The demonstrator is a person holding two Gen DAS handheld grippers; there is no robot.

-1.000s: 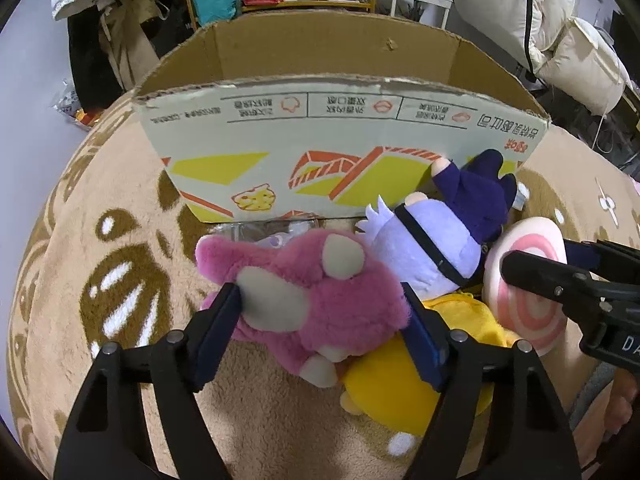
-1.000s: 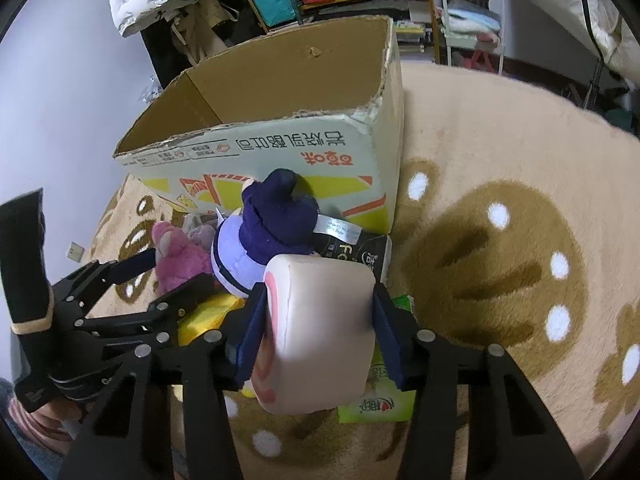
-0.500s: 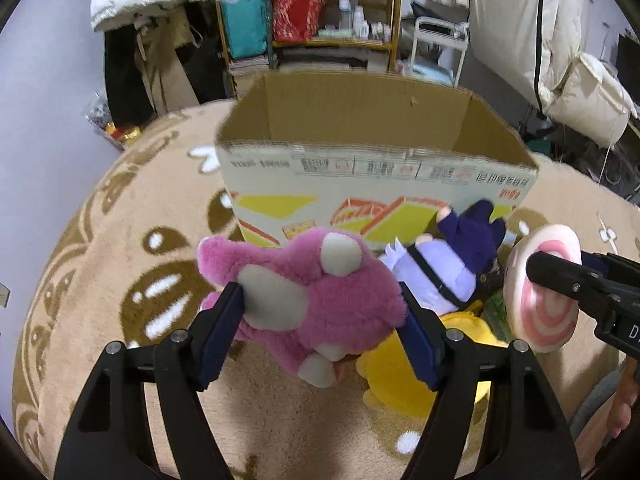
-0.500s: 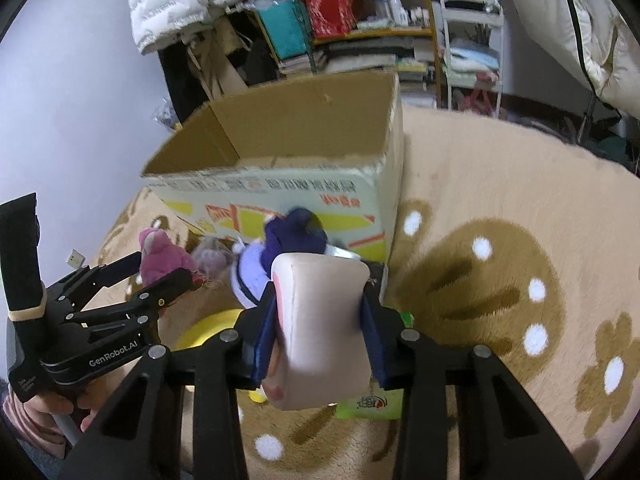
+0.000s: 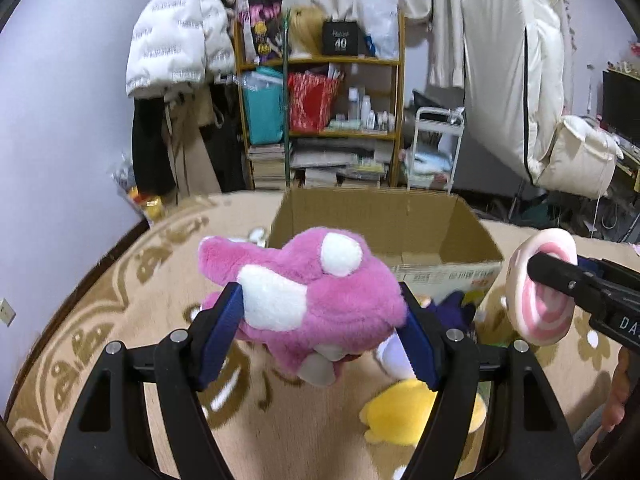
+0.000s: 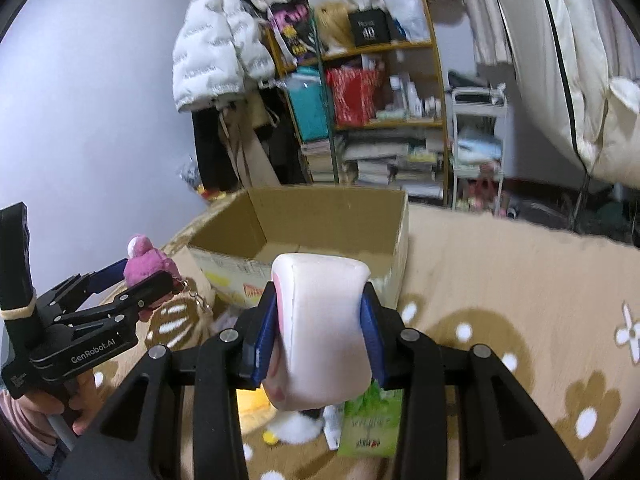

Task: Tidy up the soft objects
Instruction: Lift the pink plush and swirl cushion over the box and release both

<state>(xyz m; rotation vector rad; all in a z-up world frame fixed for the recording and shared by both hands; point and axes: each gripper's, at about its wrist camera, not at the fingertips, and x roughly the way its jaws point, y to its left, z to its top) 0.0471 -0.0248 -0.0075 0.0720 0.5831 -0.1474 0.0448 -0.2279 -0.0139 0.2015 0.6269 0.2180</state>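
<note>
Left tool (image 5: pixel 320 334) grips a fluffy pink plush toy with white patches (image 5: pixel 316 304), blue pads pressed into both flanks. Right tool (image 6: pixel 318 330) grips a pale pink-and-white swirl roll cushion (image 6: pixel 322 332), squeezed between its pads. Both loads hang above the rug, on the near side of the open brown cardboard box (image 5: pixel 408 232), not yet over its mouth.

Step in hand, by my reading: carry both toys over the near wall of the box and drop them inside. To do it well: clear the near rim before lowering, since a dangling plush limb could catch the rim; release only once each toy is well inside the walls. Soft bodies spring back on release, so let go low.

Near the box, on the rug side: a yellow plush (image 5: pixel 400 412), a dark purple plush (image 5: pixel 456 308), a green packet (image 6: pixel 370 424).

Surface: beige rug with brown paw and flower prints (image 6: pixel 500 280). Beyond the box: a yellow-framed shelf of books and bottles (image 5: pixel 344 120), a white puffer jacket (image 5: pixel 176 40), a white trolley (image 5: pixel 436 140).
</note>
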